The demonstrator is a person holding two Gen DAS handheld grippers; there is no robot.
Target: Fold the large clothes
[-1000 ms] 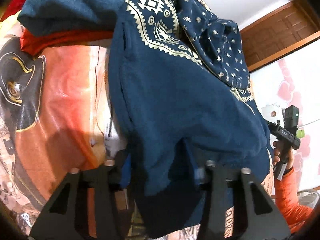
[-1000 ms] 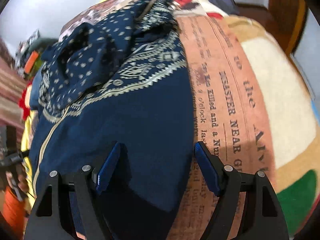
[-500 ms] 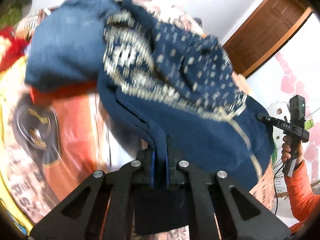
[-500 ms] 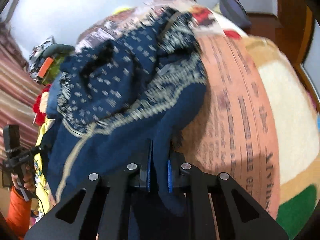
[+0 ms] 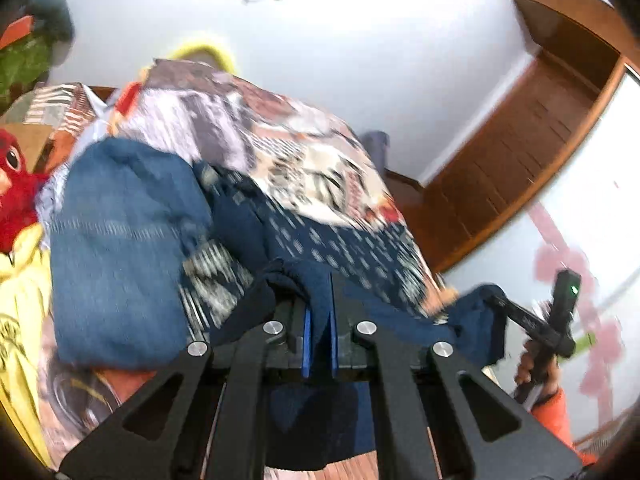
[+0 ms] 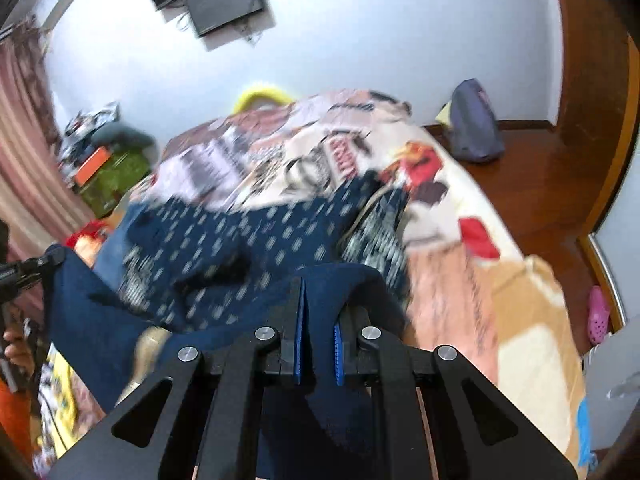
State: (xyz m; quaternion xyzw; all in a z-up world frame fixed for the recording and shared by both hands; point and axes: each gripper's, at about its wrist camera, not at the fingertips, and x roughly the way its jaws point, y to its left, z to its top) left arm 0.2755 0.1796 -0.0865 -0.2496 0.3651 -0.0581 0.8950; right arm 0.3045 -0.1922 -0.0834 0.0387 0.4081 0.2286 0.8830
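Printed bedspread (image 6: 500, 312) covers the bed under my navy patterned garment (image 6: 224, 248), soft knit with pale dotted and banded print, its hem pulled off the bed. My left gripper (image 5: 319, 320) is clamped on one thick fold of hem, my right gripper (image 6: 318, 332) on another. Left lies a folded blue sweater (image 5: 120, 264); right, open wooden floor (image 6: 532, 184).

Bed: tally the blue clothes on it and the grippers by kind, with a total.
Dark blue patterned garment, held up off the bed: 1
Lighter blue folded garment: 1
Grippers, left and right, both clamped on the dark garment: 2
Total: 4
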